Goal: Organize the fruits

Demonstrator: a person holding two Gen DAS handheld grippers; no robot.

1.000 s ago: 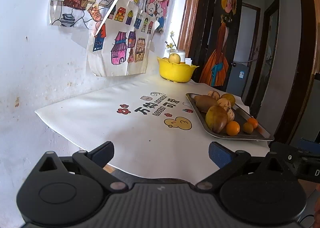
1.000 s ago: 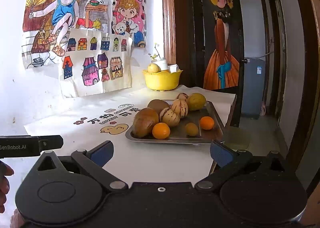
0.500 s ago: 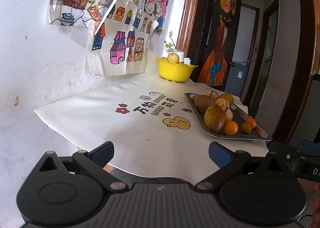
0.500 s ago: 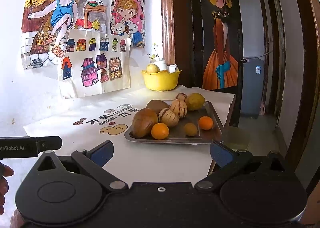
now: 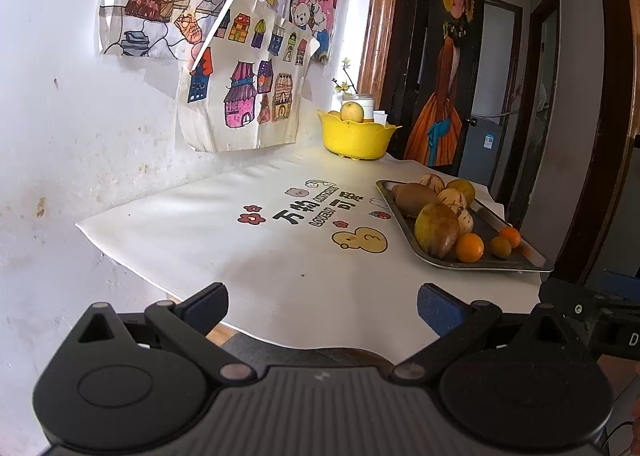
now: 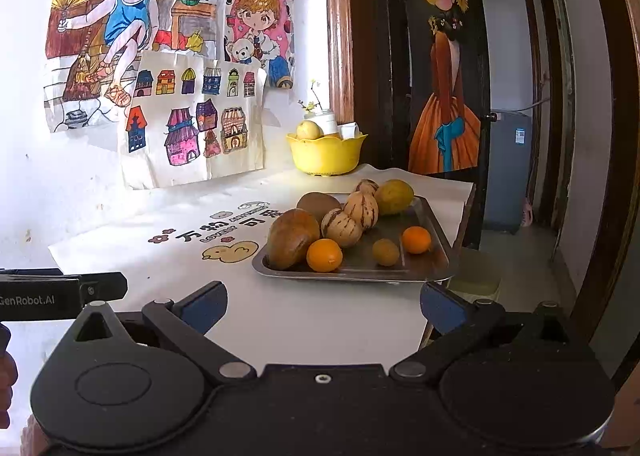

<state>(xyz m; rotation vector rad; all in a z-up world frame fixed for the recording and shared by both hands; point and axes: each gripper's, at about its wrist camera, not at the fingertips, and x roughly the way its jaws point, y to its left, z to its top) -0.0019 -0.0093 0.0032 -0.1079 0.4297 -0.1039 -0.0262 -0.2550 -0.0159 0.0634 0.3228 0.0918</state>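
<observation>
The fruit sits piled on a metal tray at the right side of the table's white cloth: a big brown-green mango, striped melons, a kiwi, a yellow-green fruit and small oranges. Farther back, against the wall, a yellow bowl holds one pale fruit. My right gripper hangs before the tray's near edge, fingers spread wide, holding nothing. My left gripper hovers over the cloth's near edge, likewise wide apart and empty. Children's drawings cover the wall.
</observation>
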